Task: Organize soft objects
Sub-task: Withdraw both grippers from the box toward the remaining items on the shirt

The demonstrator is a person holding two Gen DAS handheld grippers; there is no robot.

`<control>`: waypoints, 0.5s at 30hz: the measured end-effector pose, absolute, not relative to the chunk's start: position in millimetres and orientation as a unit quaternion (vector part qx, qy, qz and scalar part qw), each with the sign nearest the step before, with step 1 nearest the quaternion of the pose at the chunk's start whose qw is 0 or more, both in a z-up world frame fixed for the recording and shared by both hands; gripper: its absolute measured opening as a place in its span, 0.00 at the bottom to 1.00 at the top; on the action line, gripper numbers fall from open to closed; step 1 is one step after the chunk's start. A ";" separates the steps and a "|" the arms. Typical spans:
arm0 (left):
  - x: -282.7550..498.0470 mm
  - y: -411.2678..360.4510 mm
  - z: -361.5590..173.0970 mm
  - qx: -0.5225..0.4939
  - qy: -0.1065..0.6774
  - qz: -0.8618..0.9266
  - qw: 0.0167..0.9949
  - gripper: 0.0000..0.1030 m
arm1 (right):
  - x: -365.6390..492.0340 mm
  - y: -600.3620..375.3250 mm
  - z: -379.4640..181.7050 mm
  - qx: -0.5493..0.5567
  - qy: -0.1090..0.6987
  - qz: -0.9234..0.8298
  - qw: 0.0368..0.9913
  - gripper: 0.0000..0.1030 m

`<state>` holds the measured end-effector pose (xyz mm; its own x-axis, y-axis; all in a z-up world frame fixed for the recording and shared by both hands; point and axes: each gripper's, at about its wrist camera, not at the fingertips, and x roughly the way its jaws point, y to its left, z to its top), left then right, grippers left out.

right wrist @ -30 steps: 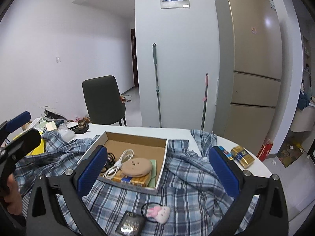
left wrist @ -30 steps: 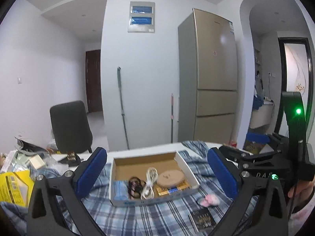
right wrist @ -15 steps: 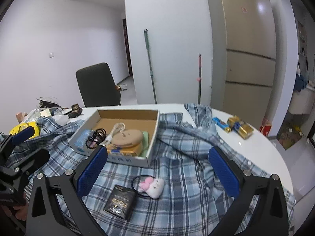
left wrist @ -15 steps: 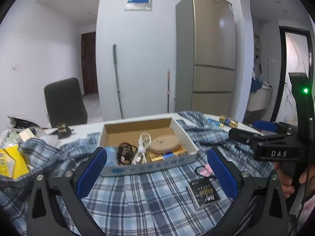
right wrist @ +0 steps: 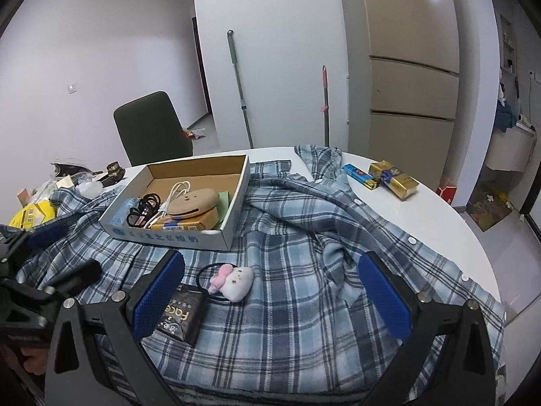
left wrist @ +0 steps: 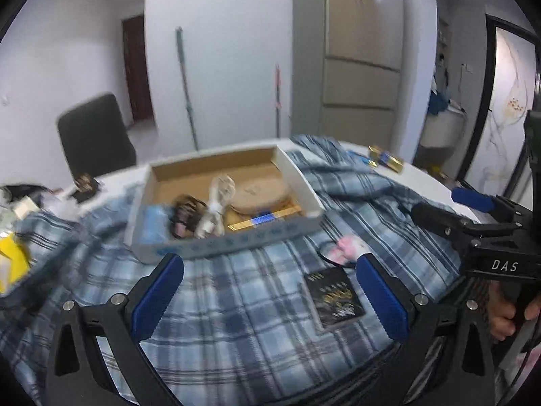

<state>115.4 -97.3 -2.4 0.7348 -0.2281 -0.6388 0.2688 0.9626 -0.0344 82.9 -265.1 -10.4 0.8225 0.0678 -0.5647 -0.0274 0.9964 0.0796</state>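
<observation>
With both tools, left point(left wrist: 268, 291) and right point(right wrist: 270, 291), held apart and empty, the plush hair tie point(right wrist: 233, 280) should be approached squarely and gripped gently near the counter's front edge.

A home dining area is being indicated by a tall gold refrigerator point(right wrist: 409, 77), round white table point(right wrist: 439, 216) and dark upholstered chair point(right wrist: 148, 128).

Plaid cloth shirt point(right wrist: 297, 237), soft; cardboard box point(right wrist: 175, 233), matt; glossy white table point(right wrist: 429, 216); plush toy point(right wrist: 233, 282).
</observation>
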 end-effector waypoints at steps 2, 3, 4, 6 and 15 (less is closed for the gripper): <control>121.8 -105.7 -9.1 0.030 0.364 -0.139 0.920 0.99 | 81.6 -268.1 -10.9 0.036 0.292 0.014 0.956 0.96; 123.9 -110.0 -12.1 0.032 0.375 -0.140 0.916 0.97 | 81.2 -269.7 -11.3 0.036 0.290 0.010 0.956 0.95; 126.4 -114.9 -15.0 0.035 0.385 -0.139 0.912 0.97 | 81.2 -271.2 -12.4 0.037 0.290 0.007 0.956 0.95; 130.6 -124.1 -21.1 0.039 0.403 -0.141 0.904 0.93 | 81.9 -273.4 -14.7 0.041 0.290 0.004 0.956 0.95; 148.0 -158.0 -46.3 0.048 0.465 -0.165 0.869 0.77 | 84.9 -278.6 -26.0 0.058 0.292 -0.011 0.955 0.95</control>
<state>148.0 -158.0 -46.3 0.5137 -0.2412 -0.8234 0.3312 0.9410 -0.0691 84.9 -278.6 -26.0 0.8297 0.0135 -0.5580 0.0540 0.9931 0.1043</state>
